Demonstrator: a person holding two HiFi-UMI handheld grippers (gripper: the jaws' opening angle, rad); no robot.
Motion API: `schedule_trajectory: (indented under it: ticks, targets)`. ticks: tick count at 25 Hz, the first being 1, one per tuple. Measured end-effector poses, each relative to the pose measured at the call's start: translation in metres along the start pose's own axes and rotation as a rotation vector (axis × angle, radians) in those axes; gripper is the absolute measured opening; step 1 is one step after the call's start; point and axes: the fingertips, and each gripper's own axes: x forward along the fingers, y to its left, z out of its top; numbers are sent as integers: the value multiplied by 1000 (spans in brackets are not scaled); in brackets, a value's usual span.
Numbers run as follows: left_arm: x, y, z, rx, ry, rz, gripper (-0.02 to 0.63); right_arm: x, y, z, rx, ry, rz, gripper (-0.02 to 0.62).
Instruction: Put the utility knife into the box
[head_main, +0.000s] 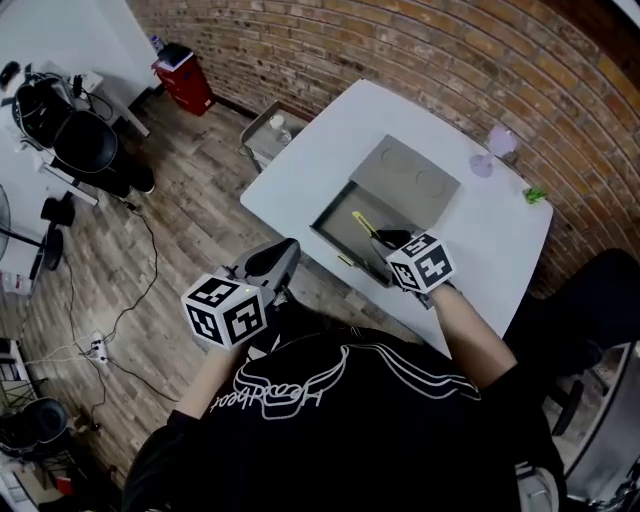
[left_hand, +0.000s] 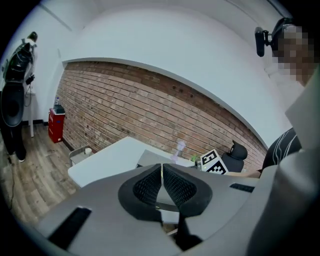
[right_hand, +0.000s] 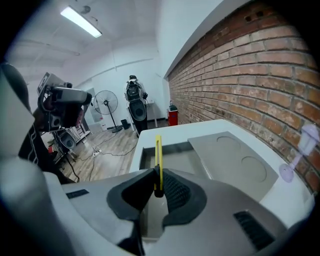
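Note:
The yellow utility knife (head_main: 362, 224) sticks out over the open grey box (head_main: 330, 214) on the white table (head_main: 310, 160). My right gripper (head_main: 386, 241) is shut on the knife's black rear end. In the right gripper view the knife (right_hand: 158, 152) stands edge-on between the pads, pointing at the box (right_hand: 172, 159), with the right gripper (right_hand: 159, 188) just short of its near wall. The box's lid (head_main: 405, 180) lies flat beyond it. My left gripper (head_main: 276, 258) hangs off the table's near-left edge. In its own view the left gripper (left_hand: 162, 183) is shut with nothing in it.
A purple stemmed glass (head_main: 495, 148) and a small green thing (head_main: 535, 195) stand near the table's far right edge by the brick wall. A grey bin (head_main: 268, 135) sits on the floor at the table's left corner. A black office chair (head_main: 590, 310) is at the right.

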Motion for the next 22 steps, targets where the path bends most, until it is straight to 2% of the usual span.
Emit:
schedule_trajectory:
  ticks: [5, 9, 13, 16, 22]
  targets:
    - [17, 20, 10, 2, 37, -37, 37, 34, -17, -17, -5, 128, -41, 57]
    - [26, 39, 21, 8, 57, -47, 37, 55, -29, -25, -14, 186, -68, 57]
    - [32, 53, 25, 8, 71, -60, 37, 69, -37, -39, -75, 305, -112, 57]
    - [40, 55, 21, 4, 88, -73, 37, 72, -43, -54, -75, 385, -125, 58]
    - [42, 60, 19, -3, 95, -80, 37, 75, -39, -46, -72, 343, -87, 63]
